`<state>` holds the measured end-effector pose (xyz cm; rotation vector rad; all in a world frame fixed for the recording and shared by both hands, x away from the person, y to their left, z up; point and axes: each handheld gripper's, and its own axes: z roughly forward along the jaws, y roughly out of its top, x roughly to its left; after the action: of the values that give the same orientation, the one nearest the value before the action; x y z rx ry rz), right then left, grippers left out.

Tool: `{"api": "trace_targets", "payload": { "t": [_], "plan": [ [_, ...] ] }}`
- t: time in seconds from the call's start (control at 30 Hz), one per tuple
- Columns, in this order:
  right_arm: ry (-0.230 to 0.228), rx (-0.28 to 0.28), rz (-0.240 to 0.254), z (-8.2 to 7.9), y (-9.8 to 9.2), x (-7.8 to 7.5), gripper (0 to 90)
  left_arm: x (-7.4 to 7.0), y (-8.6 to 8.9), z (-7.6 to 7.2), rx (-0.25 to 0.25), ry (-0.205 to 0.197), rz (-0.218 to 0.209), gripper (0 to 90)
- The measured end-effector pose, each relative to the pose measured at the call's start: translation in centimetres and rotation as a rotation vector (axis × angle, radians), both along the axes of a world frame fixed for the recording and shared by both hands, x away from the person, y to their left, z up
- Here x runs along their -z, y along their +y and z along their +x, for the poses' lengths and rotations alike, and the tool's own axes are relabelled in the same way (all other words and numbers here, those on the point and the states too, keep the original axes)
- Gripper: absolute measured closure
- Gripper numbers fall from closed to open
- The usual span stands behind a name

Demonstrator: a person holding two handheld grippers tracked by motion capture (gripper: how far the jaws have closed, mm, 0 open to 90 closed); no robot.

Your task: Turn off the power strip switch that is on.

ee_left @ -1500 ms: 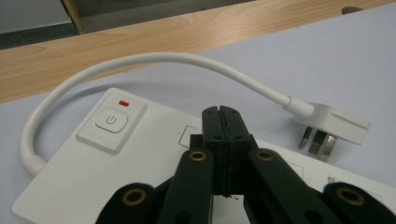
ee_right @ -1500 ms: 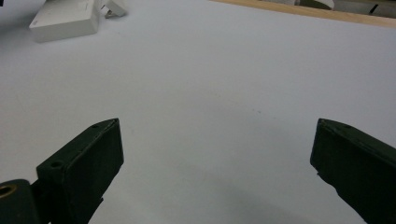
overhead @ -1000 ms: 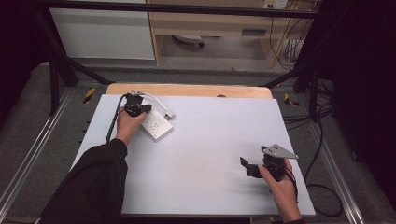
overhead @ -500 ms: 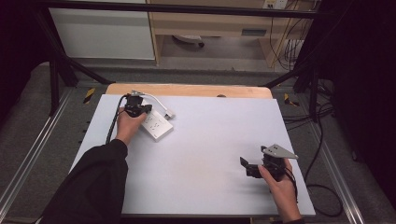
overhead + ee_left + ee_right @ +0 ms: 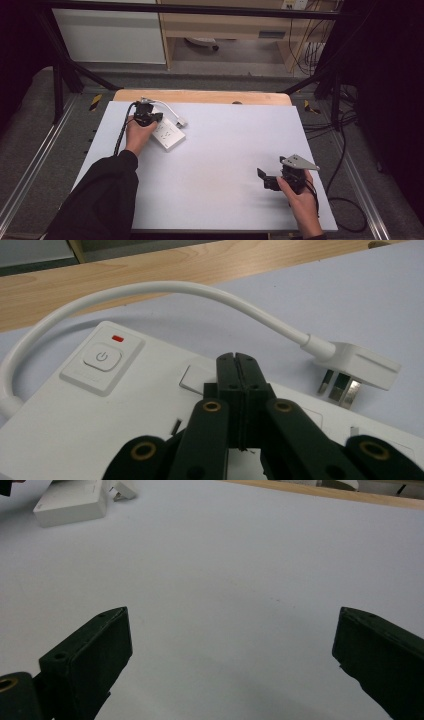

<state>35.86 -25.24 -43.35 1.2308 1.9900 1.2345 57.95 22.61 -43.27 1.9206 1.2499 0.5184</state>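
No visible change (hands, power strip alike).

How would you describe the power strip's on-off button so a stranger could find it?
Start at the white table and find the white power strip near its far left, under the shut left gripper. The button is a square key with a power symbol, beside a small red mark.

Power strip far left on table, both grippers apart.
Power strip (image 5: pixel 167 134) lies at table's (image 5: pixel 220 165) far-left part; its plug (image 5: pixel 357 369) just beside it; left gripper (image 5: pixel 145 116) over strip; right gripper (image 5: pixel 267 179) near right, well apart.
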Motion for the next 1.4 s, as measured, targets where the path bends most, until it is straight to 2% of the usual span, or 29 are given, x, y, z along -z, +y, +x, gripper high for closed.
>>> {"api": "trace_targets", "payload": {
  "t": [0.4,0.7,1.03,1.2,1.33,1.4],
  "plan": [
    [-0.002,0.0,0.0,0.0,0.0,0.0,3.1,0.0,0.2,0.0,0.005,-0.007,0.002,90.0],
    [-0.001,0.0,0.0,0.0,0.0,0.0,3.1,-0.5,0.2,-0.1,0.011,-0.037,-0.011,90.0],
    [-0.001,0.0,-0.001,0.0,0.0,0.0,3.1,-0.9,0.2,-0.3,0.014,-0.044,-0.026,89.9],
    [0.0,-0.001,-0.002,0.0,0.0,0.0,3.1,-1.1,0.3,-0.3,0.01,-0.042,-0.041,84.6],
    [0.0,-0.001,-0.002,0.0,0.0,0.0,3.0,-1.4,0.2,-0.5,0.007,-0.053,-0.045,76.5],
    [-0.001,-0.002,-0.003,0.0,0.0,0.0,3.1,-1.7,0.2,-0.6,-0.001,-0.06,-0.047,69.3]
  ]
}}
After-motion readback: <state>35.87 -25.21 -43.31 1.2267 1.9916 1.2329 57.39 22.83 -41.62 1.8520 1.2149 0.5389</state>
